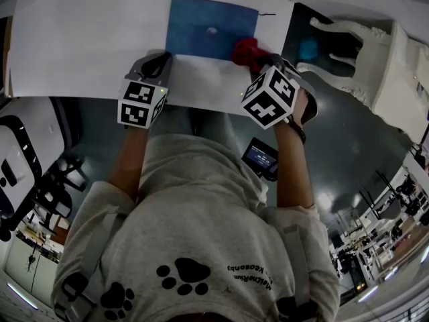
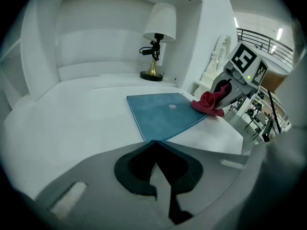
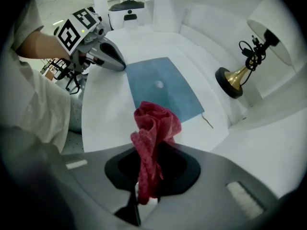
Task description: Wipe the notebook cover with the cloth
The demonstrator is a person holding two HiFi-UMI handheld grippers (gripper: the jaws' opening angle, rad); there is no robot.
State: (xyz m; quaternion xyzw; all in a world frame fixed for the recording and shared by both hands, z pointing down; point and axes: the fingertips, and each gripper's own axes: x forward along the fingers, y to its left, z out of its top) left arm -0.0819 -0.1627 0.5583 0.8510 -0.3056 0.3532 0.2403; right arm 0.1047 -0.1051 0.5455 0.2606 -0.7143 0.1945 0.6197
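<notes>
A blue notebook [image 1: 211, 29] lies flat on the white table [image 1: 87, 39]; it also shows in the left gripper view [image 2: 165, 114] and the right gripper view [image 3: 163, 87]. My right gripper [image 1: 265, 62] is shut on a bunched red cloth [image 3: 152, 138], which it holds at the notebook's near right corner [image 2: 207, 102]. My left gripper [image 1: 159, 59] is shut with nothing in it. Its tips [image 2: 153, 143] rest at the notebook's near left corner, as the right gripper view confirms [image 3: 108, 56].
A lamp with a brass base [image 2: 154, 73] stands at the back of the table near the wall. A white carved chair [image 1: 348, 45] stands to the right of the table. A thin dark cord [image 3: 209, 122] lies by the notebook's far right corner.
</notes>
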